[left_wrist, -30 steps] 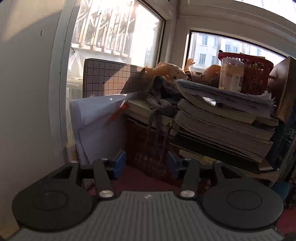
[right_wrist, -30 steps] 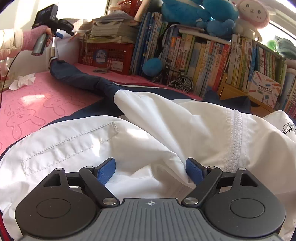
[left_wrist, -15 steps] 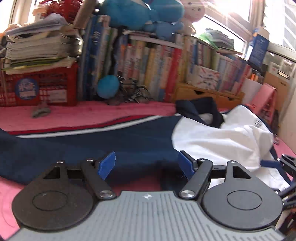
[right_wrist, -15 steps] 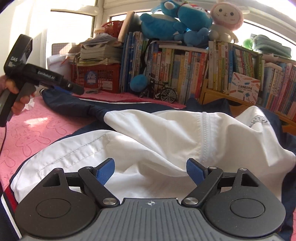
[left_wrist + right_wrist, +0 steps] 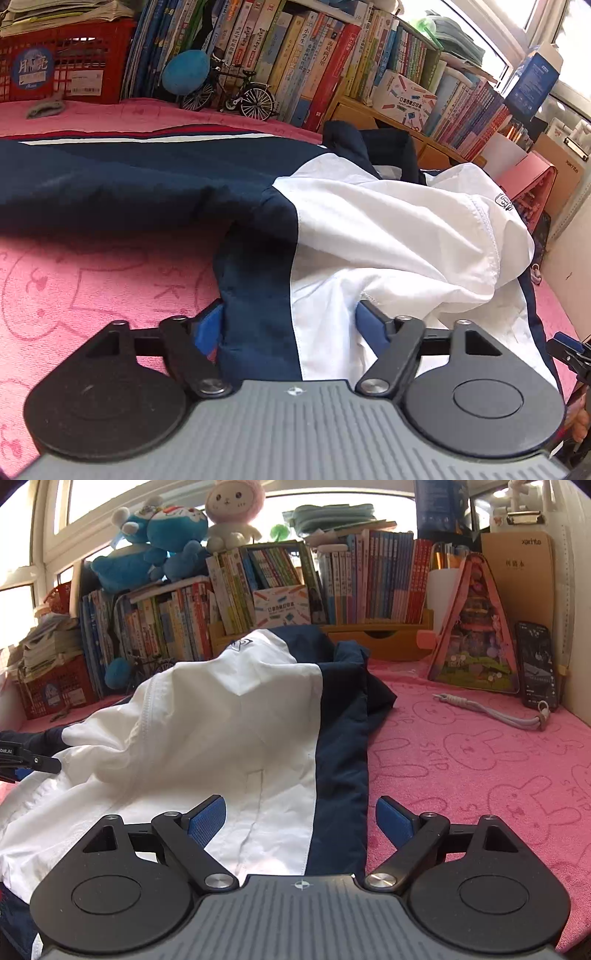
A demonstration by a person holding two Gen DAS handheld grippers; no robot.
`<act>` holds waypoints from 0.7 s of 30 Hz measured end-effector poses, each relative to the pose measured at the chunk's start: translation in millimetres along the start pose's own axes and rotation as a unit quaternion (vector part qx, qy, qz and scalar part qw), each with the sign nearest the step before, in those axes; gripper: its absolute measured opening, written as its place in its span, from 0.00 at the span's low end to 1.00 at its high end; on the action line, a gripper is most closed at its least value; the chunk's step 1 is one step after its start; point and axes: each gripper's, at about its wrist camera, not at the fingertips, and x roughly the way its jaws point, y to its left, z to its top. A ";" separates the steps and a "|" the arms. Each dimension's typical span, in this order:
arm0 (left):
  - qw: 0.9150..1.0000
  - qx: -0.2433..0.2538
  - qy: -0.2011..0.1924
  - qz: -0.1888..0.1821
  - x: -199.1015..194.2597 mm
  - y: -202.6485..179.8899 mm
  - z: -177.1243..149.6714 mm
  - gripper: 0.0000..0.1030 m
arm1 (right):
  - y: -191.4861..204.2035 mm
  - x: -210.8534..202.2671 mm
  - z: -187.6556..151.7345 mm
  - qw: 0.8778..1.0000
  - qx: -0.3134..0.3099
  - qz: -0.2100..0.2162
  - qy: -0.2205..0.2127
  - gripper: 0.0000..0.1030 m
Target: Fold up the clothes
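A white and navy jacket [image 5: 388, 229] lies crumpled on the pink bunny-print cloth [image 5: 92, 280]; one navy sleeve stretches to the left. My left gripper [image 5: 290, 321] is open with the jacket's lower edge between its blue pads. In the right wrist view the jacket [image 5: 229, 720] fills the left and middle. My right gripper [image 5: 301, 818] is open over the jacket's navy side panel, near its edge on the cloth [image 5: 480, 760]. The left gripper's tip [image 5: 29, 760] shows at that view's left edge.
Bookshelves [image 5: 332, 587] with plush toys [image 5: 162, 528] run along the back. A red crate [image 5: 62, 62] and a model bicycle [image 5: 236, 92] stand at back left. A phone [image 5: 537, 664], a pink triangular toy [image 5: 476, 638] and a cord [image 5: 495, 712] lie at right.
My left gripper swung from facing the window down to the jacket, whose edge now lies between its open pads. My right gripper moved right along the jacket to its navy side panel.
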 end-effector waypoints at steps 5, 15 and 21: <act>1.000 0.003 -0.004 -0.019 -15.8 -9.5 -6.2 0.07 | -8.1 26.0 -5.9 0.998 0.052 0.033 0.030 0.60; 0.993 -0.022 -0.116 -0.022 -114.8 -6.1 -7.8 0.05 | 6.0 -13.6 13.5 0.977 0.086 0.194 0.002 0.17; 0.997 -0.044 -0.058 0.020 -122.4 20.5 -35.5 0.08 | 10.3 -29.1 5.7 0.981 0.043 0.184 0.039 0.17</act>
